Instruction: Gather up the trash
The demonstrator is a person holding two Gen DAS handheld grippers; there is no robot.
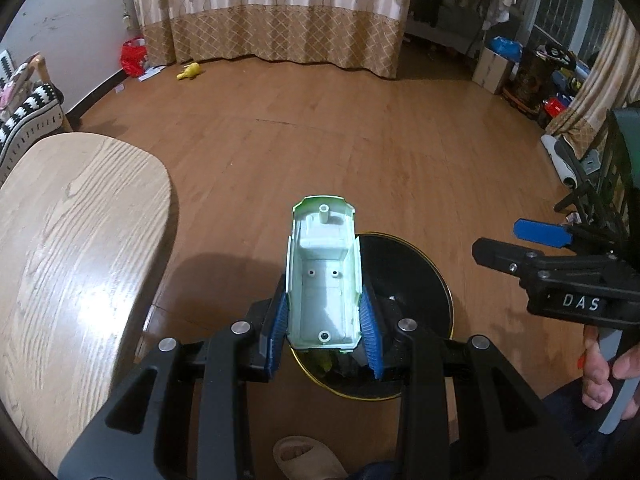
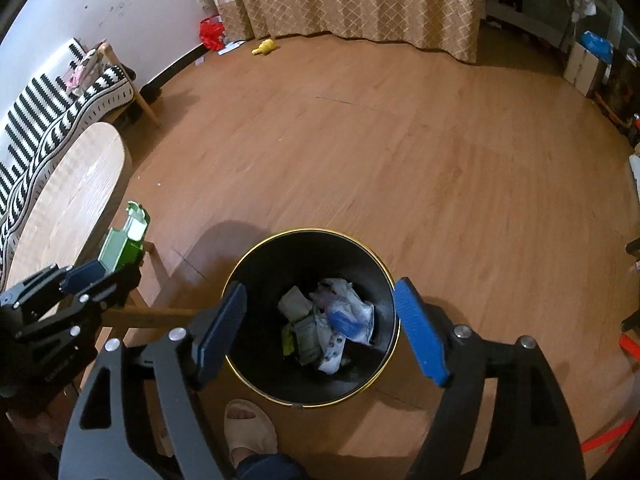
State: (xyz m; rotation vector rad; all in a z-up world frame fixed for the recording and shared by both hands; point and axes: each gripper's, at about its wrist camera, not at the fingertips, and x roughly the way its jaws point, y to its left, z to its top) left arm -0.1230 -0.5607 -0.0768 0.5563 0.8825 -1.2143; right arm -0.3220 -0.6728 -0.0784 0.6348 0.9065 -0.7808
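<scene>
The trash bin (image 2: 310, 316) — black, round, gold-rimmed — stands on the wooden floor (image 2: 400, 140) just beside the corner of the desk (image 2: 68, 200), and already holds crumpled wrappers (image 2: 340, 320). The left gripper (image 1: 326, 320) is clamped by its blue pads on a pale green plastic shell (image 1: 323, 276), its hollow side up, held over the bin's near-left rim. The right gripper (image 2: 320, 332) hangs above the bin with its jaws spread wide, nothing between them; the bin's mouth shows straight through the gap. No earlier view is there to say more of those jaws. A foot in a beige slipper (image 2: 248, 428) stands just beside the bin's near edge. Well beyond the bin, a yellow toy (image 2: 263, 46) and a red bag (image 2: 212, 34) lie by the curtain (image 2: 360, 4); a black-and-white striped sofa (image 2: 44, 120) sits behind the desk, and boxes and clutter (image 1: 520, 68) crowd the far right corner.
</scene>
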